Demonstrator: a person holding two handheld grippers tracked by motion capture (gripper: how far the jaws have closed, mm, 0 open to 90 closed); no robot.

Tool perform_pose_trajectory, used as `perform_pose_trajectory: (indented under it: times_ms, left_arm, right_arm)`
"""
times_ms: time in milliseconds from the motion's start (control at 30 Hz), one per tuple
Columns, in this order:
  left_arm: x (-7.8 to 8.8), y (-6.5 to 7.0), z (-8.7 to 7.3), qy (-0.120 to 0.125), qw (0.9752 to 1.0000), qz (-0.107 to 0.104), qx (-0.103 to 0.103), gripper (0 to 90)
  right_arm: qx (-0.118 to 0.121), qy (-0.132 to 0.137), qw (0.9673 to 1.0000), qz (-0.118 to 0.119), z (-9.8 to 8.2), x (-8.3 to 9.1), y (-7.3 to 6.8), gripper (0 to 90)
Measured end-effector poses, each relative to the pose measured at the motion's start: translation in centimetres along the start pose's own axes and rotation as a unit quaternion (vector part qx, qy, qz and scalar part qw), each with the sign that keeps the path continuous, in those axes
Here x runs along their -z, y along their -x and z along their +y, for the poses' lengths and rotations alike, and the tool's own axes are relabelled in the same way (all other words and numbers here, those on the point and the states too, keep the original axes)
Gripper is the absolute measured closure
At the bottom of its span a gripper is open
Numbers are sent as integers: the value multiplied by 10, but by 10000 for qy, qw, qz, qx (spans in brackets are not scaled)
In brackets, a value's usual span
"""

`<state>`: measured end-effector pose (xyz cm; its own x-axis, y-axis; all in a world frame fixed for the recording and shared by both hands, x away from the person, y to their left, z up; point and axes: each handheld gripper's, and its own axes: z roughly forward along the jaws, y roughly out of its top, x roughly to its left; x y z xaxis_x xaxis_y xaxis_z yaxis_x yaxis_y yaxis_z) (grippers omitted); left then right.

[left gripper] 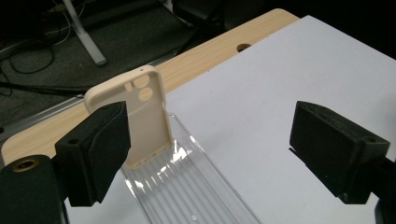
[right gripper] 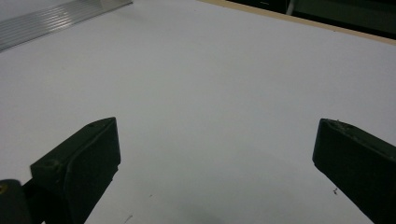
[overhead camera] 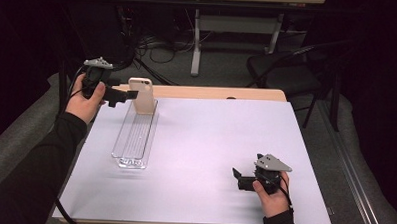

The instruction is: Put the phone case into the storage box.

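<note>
A beige phone case stands upright in the far end of a clear ribbed plastic tray, with its camera cut-outs at the top. My left gripper hovers at the case's left side, open. In the left gripper view the case rises just behind the left jaw, over the tray; I cannot tell whether jaw and case touch. My left gripper has nothing between its jaws. My right gripper rests low at the front right of the white mat, open and holding nothing.
A white mat covers most of the wooden table, whose far edge has a small hole. Beyond the table stand a black chair and a desk frame with cables on the floor.
</note>
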<state>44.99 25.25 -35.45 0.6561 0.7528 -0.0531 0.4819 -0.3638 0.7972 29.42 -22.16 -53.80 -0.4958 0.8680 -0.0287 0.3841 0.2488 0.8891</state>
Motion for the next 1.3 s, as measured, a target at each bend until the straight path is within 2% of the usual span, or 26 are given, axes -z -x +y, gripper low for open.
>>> perform_pose_trajectory:
  times_ms: [267,600,833,1067,1300]
  left_arm:
    - [1,17,-2,-50,9996,-76,-250,134]
    - [2,37,-7,39,9990,-352,-268,138]
    - [9,53,-12,45,9980,-452,-438,139]
    - [21,73,-21,55,9968,-632,-478,140]
    - [22,92,-37,69,9959,-720,-551,140]
  right_arm:
    - [13,-2,10000,31,0,-1,0,6]
    - [-6,21,10000,67,1,0,0,8]
    - [-48,33,10000,80,4,3,-1,9]
    - [-47,76,9999,130,10,6,-2,12]
    - [18,137,9997,207,18,14,-5,12]
